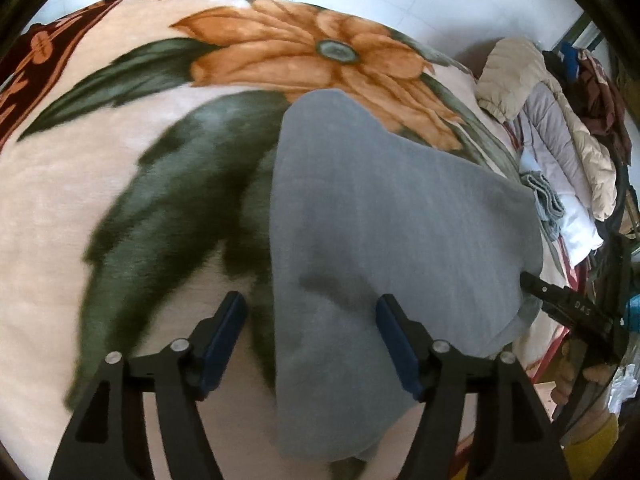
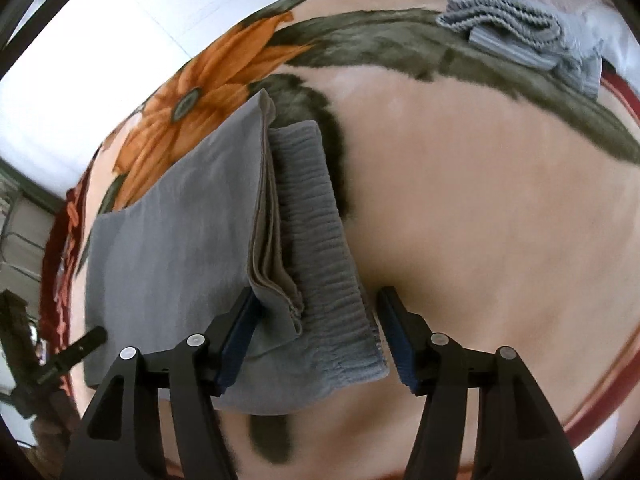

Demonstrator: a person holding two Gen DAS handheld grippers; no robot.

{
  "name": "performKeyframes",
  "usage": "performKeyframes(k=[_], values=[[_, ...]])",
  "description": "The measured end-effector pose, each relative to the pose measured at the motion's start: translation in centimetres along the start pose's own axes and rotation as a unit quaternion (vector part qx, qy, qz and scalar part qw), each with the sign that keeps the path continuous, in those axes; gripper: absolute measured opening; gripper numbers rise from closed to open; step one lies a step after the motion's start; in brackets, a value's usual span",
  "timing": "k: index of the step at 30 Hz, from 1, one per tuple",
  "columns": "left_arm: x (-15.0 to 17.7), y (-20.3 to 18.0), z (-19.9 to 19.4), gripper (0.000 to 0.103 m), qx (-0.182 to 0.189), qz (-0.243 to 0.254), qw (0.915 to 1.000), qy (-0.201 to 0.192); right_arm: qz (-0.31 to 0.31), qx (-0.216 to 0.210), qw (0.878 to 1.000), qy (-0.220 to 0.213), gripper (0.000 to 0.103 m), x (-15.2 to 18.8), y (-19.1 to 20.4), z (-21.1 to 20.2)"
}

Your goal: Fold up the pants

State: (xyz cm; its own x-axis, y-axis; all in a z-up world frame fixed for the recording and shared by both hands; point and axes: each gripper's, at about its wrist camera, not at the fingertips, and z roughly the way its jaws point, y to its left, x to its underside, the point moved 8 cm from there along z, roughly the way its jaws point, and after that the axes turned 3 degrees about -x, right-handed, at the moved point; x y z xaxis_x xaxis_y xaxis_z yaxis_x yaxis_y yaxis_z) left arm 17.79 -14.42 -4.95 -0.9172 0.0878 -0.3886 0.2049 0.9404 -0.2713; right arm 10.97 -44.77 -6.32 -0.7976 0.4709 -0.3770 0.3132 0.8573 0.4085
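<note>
The grey pants [image 1: 400, 208] lie folded on a floral blanket [image 1: 80, 200]. My left gripper [image 1: 310, 314] stands open over their left edge, one finger above the blanket and the other above the grey cloth, with nothing pinched. In the right wrist view the ribbed waistband [image 2: 320, 240] and the stacked folded layers [image 2: 276, 276] lie between the fingers of my right gripper [image 2: 316, 306], which is open. Its left fingertip sits against the edge of the layers. The right gripper's tip [image 1: 572, 308] shows at the pants' far side.
A pile of padded jackets [image 1: 560, 128] and a folded grey knit item [image 2: 520, 32] lie along the blanket's far side. White floor tiles [image 2: 120, 20] lie beyond the bed's edge. The left gripper's tip [image 2: 80, 348] pokes in at the lower left.
</note>
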Motion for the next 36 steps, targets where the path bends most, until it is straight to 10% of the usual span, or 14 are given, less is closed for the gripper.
performKeyframes(k=[2,6,21,31,36], values=[[0.0,-0.6,0.0,0.067,0.009,0.005,0.9999,-0.002,-0.019,0.009,1.000,-0.002,0.049,0.0,0.7,-0.3],[0.0,-1.3,-0.5,0.017,0.025,0.005,0.9996,-0.008,-0.037,0.003,0.999,-0.018,0.023,-0.2,2.3,-1.4],[0.6,4.6,-14.2,0.011,0.009,-0.011,0.9940,-0.109,-0.130,-0.124,0.983,-0.046,0.019,3.0,14.7,-6.9],[8.8,12.6,-10.5,0.021,-0.052,-0.045,0.9973,-0.024,-0.156,-0.042,0.986,0.033,0.022,9.5,14.5,0.9],[7.2,12.4,-13.0,0.027,-0.069,-0.038,0.9945,-0.069,-0.116,-0.043,0.991,0.047,0.028,9.3,13.1,-0.3]])
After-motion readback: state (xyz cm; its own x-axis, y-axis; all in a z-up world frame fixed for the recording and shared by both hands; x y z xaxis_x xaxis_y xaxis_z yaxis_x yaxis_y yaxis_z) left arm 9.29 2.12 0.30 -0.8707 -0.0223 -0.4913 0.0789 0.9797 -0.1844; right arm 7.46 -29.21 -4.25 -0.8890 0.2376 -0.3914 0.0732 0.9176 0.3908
